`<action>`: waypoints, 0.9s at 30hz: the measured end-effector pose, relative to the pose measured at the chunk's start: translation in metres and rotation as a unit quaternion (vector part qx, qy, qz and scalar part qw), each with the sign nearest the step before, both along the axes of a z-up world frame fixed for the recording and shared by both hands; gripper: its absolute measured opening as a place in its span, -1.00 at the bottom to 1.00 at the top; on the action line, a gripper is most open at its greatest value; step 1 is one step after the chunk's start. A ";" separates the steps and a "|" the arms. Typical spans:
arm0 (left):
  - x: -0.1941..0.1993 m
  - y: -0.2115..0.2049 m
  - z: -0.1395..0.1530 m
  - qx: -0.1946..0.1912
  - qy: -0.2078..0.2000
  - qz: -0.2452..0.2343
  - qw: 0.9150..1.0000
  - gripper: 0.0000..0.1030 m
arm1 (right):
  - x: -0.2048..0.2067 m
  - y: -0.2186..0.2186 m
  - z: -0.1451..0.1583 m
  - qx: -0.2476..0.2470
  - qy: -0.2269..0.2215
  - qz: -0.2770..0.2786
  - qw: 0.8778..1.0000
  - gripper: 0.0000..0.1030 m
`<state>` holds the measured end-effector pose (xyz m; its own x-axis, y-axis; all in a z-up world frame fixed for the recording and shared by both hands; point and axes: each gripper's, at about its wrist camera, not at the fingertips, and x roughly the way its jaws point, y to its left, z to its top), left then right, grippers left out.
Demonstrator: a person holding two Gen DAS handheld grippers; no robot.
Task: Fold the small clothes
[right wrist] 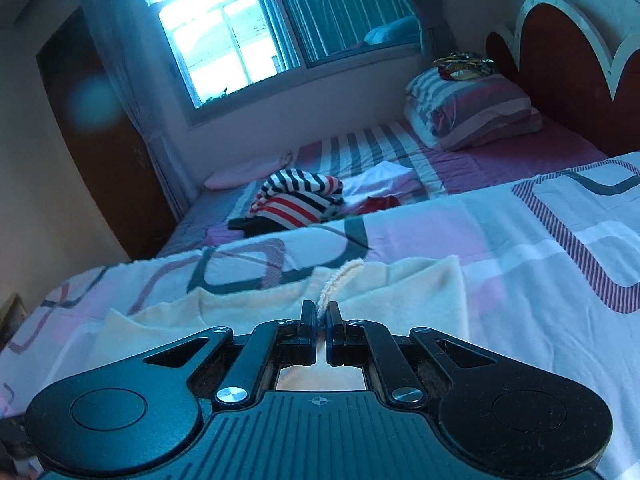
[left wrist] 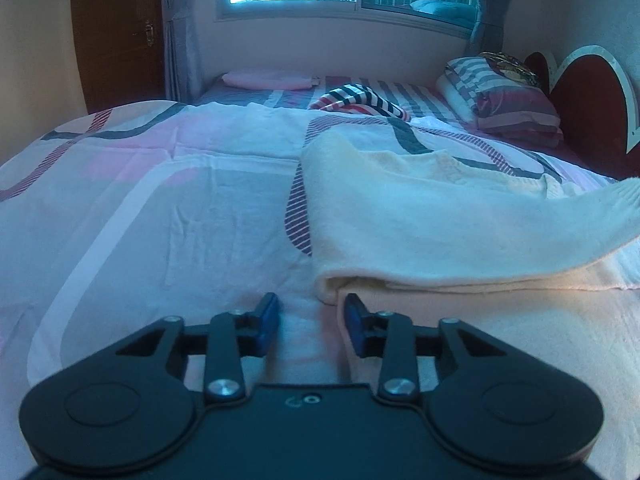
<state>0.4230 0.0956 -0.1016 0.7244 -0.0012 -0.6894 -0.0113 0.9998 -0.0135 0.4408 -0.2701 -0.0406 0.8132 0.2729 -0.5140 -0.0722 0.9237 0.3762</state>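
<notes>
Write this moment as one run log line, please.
step: folding cream garment | left claw: open, at folded edge | right claw: shut on ribbed cuff | surface: bed

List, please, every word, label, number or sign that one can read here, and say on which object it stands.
No readable words or numbers.
Left gripper body: a small embossed mark, too blurred to read.
Right gripper body: a small crosshair symbol, no text.
Cream garment: no label shows.
</notes>
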 end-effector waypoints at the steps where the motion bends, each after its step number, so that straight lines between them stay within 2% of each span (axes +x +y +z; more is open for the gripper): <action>1: 0.001 0.000 0.001 -0.002 0.001 -0.003 1.000 -0.58 | -0.001 -0.001 -0.001 -0.002 0.002 0.000 1.000 -0.93; 2: 0.001 -0.002 0.002 -0.001 0.001 -0.008 1.000 -0.71 | -0.002 -0.001 -0.002 -0.005 0.001 -0.001 1.000 -0.93; 5: 0.003 -0.007 0.003 0.005 0.003 -0.019 1.000 -0.84 | -0.006 -0.004 -0.003 -0.009 0.004 -0.005 1.000 -0.93; 9: 0.007 0.001 0.002 -0.019 0.012 -0.016 1.000 -0.85 | -0.009 -0.012 -0.009 -0.008 0.015 -0.015 1.000 -0.93; 27: 0.009 -0.001 0.001 -0.004 0.016 -0.031 0.999 -0.87 | -0.016 -0.030 -0.046 -0.014 0.062 -0.034 0.997 -0.93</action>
